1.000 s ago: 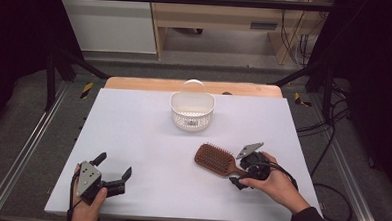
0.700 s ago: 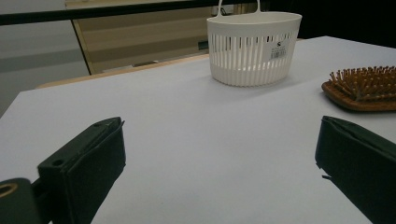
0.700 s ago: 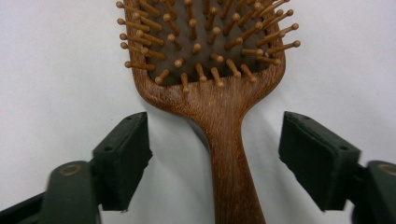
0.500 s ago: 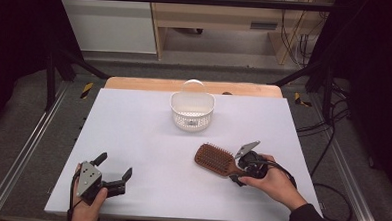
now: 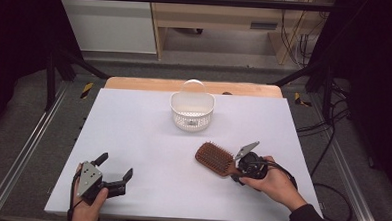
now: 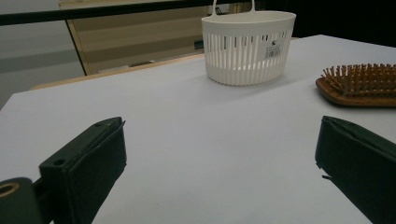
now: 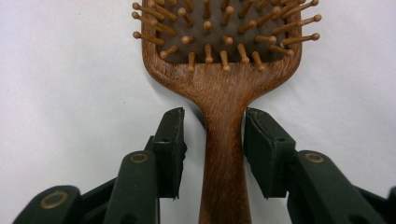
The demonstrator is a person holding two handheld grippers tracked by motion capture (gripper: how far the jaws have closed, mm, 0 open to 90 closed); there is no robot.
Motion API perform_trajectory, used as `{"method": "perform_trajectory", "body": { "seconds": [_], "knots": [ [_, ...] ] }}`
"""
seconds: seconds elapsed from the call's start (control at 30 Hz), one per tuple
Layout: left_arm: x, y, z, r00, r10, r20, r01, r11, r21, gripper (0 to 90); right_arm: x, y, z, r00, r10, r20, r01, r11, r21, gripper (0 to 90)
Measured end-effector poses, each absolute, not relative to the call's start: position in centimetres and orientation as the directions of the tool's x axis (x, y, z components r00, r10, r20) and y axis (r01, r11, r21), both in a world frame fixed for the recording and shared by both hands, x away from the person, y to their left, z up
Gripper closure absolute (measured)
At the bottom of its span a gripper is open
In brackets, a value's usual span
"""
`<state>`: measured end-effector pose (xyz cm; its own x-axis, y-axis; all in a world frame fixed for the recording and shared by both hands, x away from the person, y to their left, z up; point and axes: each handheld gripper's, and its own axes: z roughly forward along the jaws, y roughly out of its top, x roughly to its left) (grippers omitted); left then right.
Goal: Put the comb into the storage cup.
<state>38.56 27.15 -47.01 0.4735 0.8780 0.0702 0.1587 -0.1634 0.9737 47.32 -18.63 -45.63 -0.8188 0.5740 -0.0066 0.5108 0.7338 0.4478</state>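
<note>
A wooden paddle hairbrush (image 5: 214, 159) lies bristles up on the white table (image 5: 133, 128), right of centre, with its handle pointing toward the person's right hand. My right gripper (image 5: 237, 171) straddles that handle. In the right gripper view the hairbrush (image 7: 224, 93) handle runs between the two black pads of the right gripper (image 7: 214, 140). The jaws have just been closing; a gap remains on one side. My left gripper (image 5: 116, 166) rests at the near left, jaws wide, with nothing between them. The left gripper (image 6: 219, 158) faces bare tabletop.
A white slotted basket (image 5: 192, 113) with a loop handle stands at the back centre; it shows as the basket (image 6: 247, 51) in the left gripper view, with the hairbrush (image 6: 359, 86) to its right. Dark frame rails flank the table.
</note>
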Motion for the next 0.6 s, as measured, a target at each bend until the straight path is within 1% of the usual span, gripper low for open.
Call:
{"method": "perform_trajectory", "body": {
  "seconds": [0.23,0.47,0.6],
  "knots": [
    [38.56,27.09,-47.01,0.475,0.877,0.072,0.158,-0.166,0.973,2.0,47.7,-18.45,-45.48,-0.809,0.588,0.0,0.532,0.732,0.426,64.9],
    [38.57,26.98,-47.0,0.481,0.873,0.078,0.157,-0.173,0.972,2.0,47.84,-18.05,-45.39,-0.8,0.6,-0.007,0.549,0.736,0.397,66.4],
    [38.58,26.9,-47.0,0.484,0.871,0.085,0.155,-0.181,0.971,2.1,47.92,-17.8,-45.32,-0.802,0.597,0.003,0.554,0.742,0.378,72.0]
  ]
}}
